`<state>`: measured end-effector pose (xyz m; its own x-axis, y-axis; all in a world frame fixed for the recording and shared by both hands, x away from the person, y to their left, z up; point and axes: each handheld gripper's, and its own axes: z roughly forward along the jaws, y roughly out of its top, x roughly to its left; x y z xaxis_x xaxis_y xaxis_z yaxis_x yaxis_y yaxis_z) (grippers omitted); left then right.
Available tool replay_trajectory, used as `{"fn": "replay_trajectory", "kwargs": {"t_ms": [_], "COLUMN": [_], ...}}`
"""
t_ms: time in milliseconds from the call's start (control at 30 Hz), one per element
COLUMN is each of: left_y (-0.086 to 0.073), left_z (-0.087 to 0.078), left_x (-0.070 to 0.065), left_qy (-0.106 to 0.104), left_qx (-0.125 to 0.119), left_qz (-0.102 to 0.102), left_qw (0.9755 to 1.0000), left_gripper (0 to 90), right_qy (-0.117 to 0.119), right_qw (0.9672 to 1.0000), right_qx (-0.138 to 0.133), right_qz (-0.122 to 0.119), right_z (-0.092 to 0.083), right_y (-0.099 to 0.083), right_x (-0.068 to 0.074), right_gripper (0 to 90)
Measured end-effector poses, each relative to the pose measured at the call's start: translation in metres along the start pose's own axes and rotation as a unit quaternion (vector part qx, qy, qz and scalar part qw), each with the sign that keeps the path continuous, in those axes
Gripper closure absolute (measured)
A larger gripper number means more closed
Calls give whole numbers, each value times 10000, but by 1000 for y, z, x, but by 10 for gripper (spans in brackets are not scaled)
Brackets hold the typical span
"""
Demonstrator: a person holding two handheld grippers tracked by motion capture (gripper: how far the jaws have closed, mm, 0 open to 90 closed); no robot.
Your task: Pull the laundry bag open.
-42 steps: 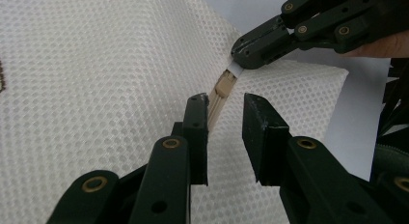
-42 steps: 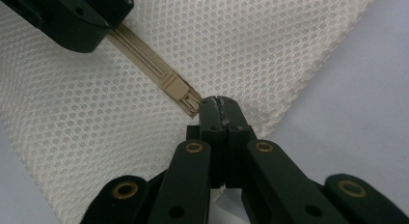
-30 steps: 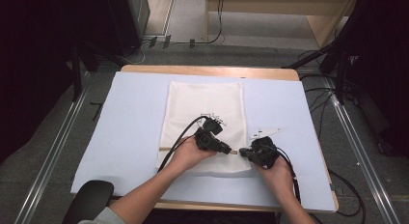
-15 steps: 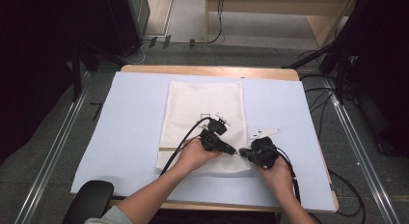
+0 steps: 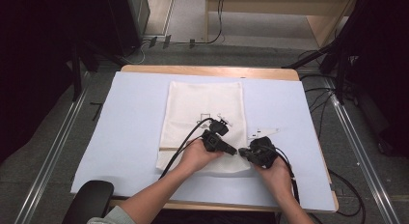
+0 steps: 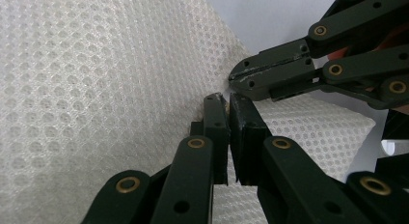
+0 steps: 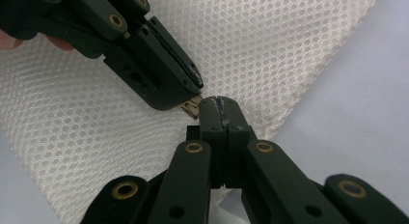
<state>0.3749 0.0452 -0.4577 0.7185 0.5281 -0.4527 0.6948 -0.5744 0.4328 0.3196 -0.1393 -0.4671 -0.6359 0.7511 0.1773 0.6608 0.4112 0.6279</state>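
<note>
Left claw [image 6: 226, 96]: matte black linked bars, brass rivets at pivots, flat black pads. Right claw [image 7: 219, 105]: same black links, brass rivets, small screw holes. Black cables [image 5: 185, 139] trail back. Grey-green sleeve [image 5: 108, 218] on left arm.

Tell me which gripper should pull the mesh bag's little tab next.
Left, probably. The left gripper has just been closing, with a small brass tab at its tips on the mesh bag. The right gripper sits shut beside it, seemingly steadying the edge.
</note>
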Motion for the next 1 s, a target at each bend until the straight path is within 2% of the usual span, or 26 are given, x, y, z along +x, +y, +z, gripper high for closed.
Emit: {"fn": "replay_trajectory", "kwargs": {"t_ms": [167, 267, 333, 433, 700, 800, 1000], "left_y": [0, 0, 0, 0, 0, 0, -2], "left_z": [1, 1, 1, 0, -2, -2, -4], "left_x": [-1, -2, -2, 0, -1, -2, -4], "left_qy": [35, 110, 103, 56, 130, 137, 290], "left_qx": [-11, -3, -1, 15, 28, 32, 22], "left_qz": [30, 144, 178, 176, 298, 274, 343], "left_qw": [10000, 9998, 9998, 9998, 9995, 9995, 9990], "left_gripper": [878, 883, 885, 887, 891, 891, 893], "right_qy": [28, 9, -42, -60, -109, -101, -127], "right_qw": [9999, 9998, 10000, 9998, 9999, 9998, 9998], "right_qx": [-14, -41, -20, -14, -9, -5, -46], "right_qz": [125, 170, 78, 205, 117, 149, 141], "right_z": [0, 2, 2, 2, 2, 2, 2], "right_y": [1, 1, 2, 2, 1, 0, 0], "right_x": [-1, 0, 2, 3, 4, 3, 4], "right_gripper": [900, 900, 900, 900, 900, 900, 900]}}
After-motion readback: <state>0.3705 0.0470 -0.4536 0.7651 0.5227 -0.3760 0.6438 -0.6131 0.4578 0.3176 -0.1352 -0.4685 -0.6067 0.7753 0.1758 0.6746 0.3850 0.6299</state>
